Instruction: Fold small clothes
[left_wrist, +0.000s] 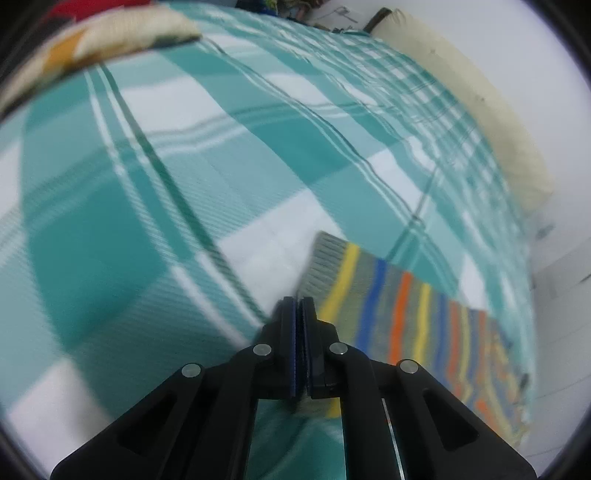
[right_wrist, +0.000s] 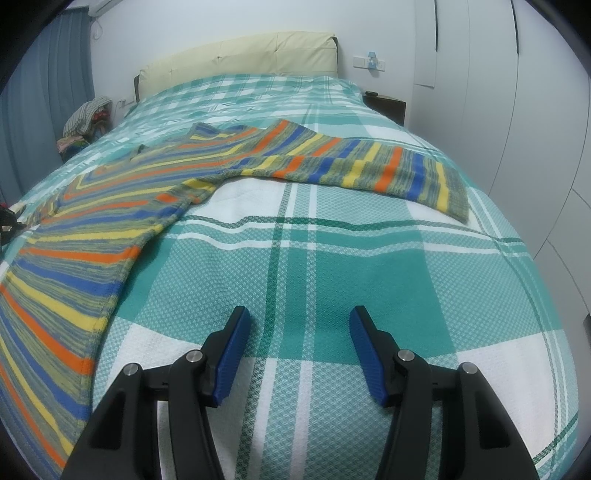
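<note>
Left gripper (left_wrist: 300, 301) angled down, pinched on striped sweater (left_wrist: 402, 310) cuff; right gripper (right_wrist: 297, 317) half-wide, empty, sweater at 10 o'clock.

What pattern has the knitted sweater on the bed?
Stripes of orange, blue, yellow and grey-green on the knitted sweater; clearest in the right wrist view.

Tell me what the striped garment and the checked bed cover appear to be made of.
Striped garment: looks like a soft knit, probably wool or acrylic; ribbed cuff, fuzzy mottled yarn between the orange, blue and yellow bands, matte.
Checked bed cover: seems a woven cotton-type cloth; a fine waffle or diamond texture shows in the teal and white squares, no sheen.
</note>
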